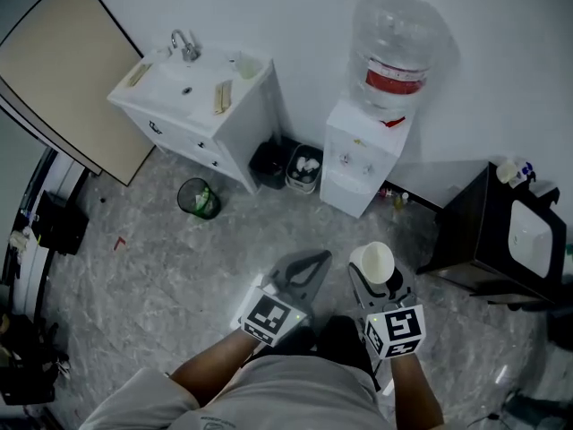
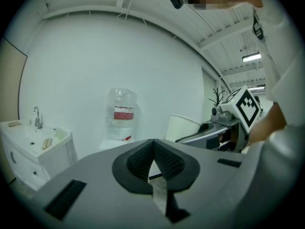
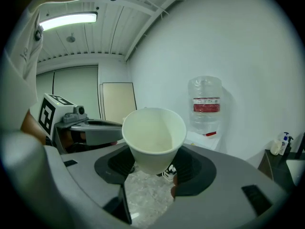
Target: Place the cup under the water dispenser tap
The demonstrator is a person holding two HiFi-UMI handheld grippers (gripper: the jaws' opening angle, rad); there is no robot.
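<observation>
cup point(image 3: 153, 137): white paper, empty, upright, mouth up, base clamped between jaws of right gripper point(image 3: 155, 168), off floor
water dispenser point(image 1: 363, 159): white cabinet against wall, clear bottle point(image 1: 394, 52) with red label on top, well apart from cup

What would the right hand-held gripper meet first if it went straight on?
Probably the water dispenser, paper cup leading; only floor lies between, though depth is unclear.

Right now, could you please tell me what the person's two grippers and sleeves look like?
Both the left gripper and right gripper are matte grey shells with black ribbed pads lining the jaws. Each carries a white cube printed with black square markers. The person wears a pale short-sleeved shirt.
</observation>
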